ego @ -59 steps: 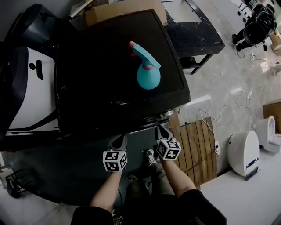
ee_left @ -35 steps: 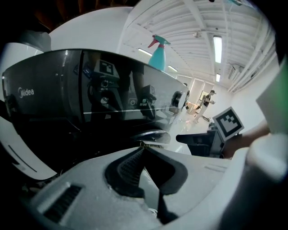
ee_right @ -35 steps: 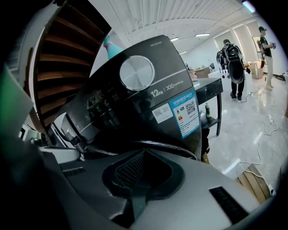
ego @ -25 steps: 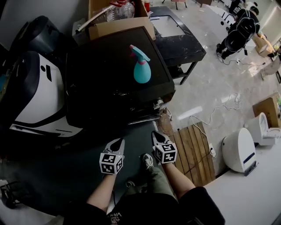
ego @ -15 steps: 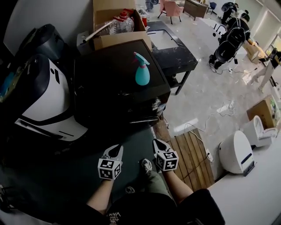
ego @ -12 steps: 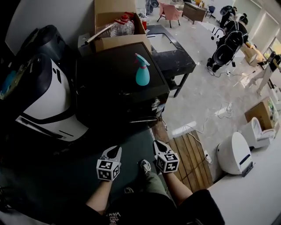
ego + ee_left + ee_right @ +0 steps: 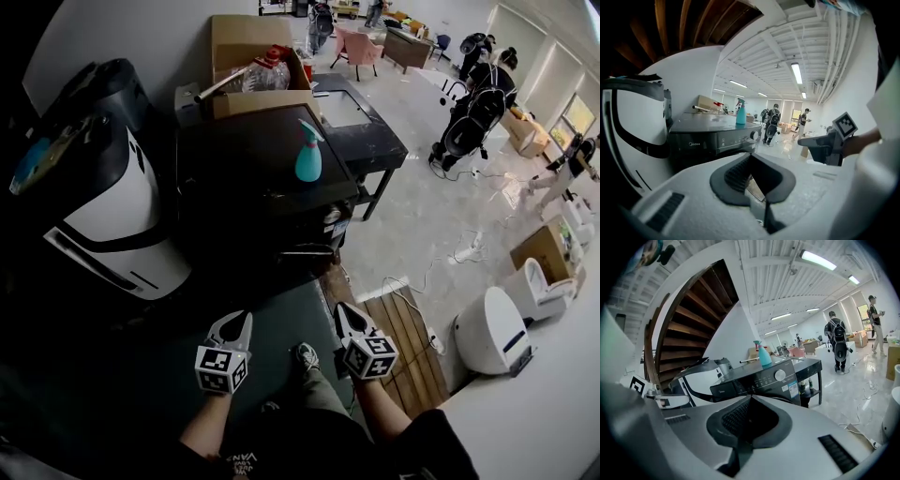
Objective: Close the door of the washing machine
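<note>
The black washing machine (image 7: 253,178) stands ahead of me with a teal spray bottle (image 7: 308,155) on its lid. Its control panel and knob face me in the right gripper view (image 7: 764,377) and the left gripper view (image 7: 715,138). The door below the panel lies in shadow, and I cannot tell how it stands. My left gripper (image 7: 235,320) and right gripper (image 7: 344,312) hang side by side over the dark floor mat, well short of the machine. Both are shut with nothing between the jaws, as seen close up on the left gripper (image 7: 750,155) and the right gripper (image 7: 750,397).
A white and black appliance (image 7: 112,216) stands left of the machine, a cardboard box (image 7: 246,47) behind it, and a black table (image 7: 366,131) to its right. A wooden pallet (image 7: 403,328), cables and a white unit (image 7: 487,330) lie on the right. People with a stroller (image 7: 464,122) are far off.
Both grippers have drawn back from the machine and risen, staying shut. The head view has lifted, so the machine looks smaller and more of the room shows.
</note>
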The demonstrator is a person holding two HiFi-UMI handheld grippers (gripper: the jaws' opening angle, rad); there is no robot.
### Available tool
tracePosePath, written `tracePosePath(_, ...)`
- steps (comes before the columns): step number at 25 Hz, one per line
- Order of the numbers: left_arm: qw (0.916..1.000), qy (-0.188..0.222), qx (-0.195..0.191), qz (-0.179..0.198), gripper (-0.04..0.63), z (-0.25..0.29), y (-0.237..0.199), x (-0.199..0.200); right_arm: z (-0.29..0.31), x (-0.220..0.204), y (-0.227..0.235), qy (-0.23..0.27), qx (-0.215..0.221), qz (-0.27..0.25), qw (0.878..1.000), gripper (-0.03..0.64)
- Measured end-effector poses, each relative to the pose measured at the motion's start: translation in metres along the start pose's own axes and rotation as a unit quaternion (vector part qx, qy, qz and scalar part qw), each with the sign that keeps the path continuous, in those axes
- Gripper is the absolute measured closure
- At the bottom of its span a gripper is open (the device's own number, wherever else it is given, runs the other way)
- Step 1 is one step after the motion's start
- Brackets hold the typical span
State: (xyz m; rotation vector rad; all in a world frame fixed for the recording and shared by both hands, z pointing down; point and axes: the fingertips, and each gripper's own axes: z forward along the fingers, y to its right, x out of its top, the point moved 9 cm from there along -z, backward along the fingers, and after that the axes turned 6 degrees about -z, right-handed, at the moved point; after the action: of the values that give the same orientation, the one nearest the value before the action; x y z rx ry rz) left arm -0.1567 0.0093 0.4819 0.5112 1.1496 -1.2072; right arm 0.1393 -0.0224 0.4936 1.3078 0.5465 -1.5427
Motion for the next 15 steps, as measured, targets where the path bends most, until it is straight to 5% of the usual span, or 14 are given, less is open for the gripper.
tracePosePath(15,0.9980,0.024,-0.052,0.027,0.583,-0.098,0.018,-0.024,-0.086,-0.002,-0.078,0.035,0.030,-0.010,0.999,0.618)
